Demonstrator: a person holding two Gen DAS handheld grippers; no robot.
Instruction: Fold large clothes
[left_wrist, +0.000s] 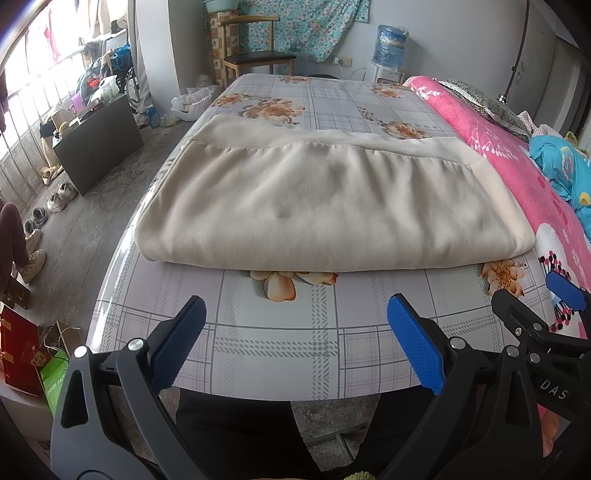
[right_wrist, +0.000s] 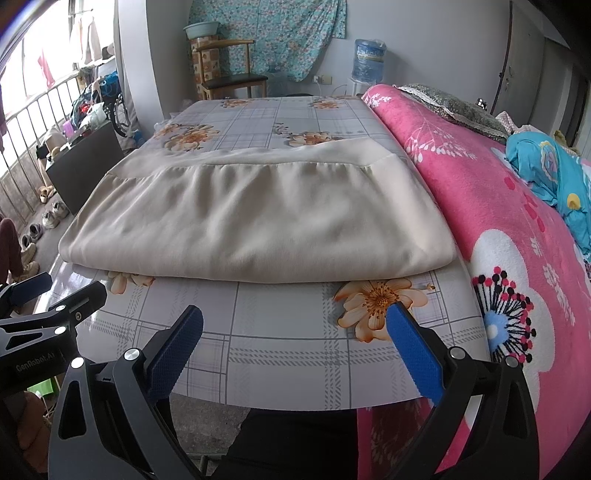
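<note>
A cream garment (left_wrist: 325, 199) lies folded into a wide rectangle on the table with the flowered checked cloth (left_wrist: 280, 332); in the right wrist view the same garment (right_wrist: 258, 218) shows its ribbed hem at the far side. My left gripper (left_wrist: 295, 332) hovers open above the table's near edge, short of the garment, with nothing between its blue pads. My right gripper (right_wrist: 295, 343) is open too, just right of the left one, its pads empty. The right gripper's tip (left_wrist: 561, 291) shows at the left wrist view's right edge.
A pink flowered blanket (right_wrist: 498, 206) covers a bed against the table's right side, with a blue quilt (right_wrist: 554, 173) on it. A wooden chair (left_wrist: 255, 48) and a water dispenser (left_wrist: 388, 48) stand beyond the far end. Shoes (left_wrist: 55, 199) and a black cabinet (left_wrist: 99, 136) sit on the floor left.
</note>
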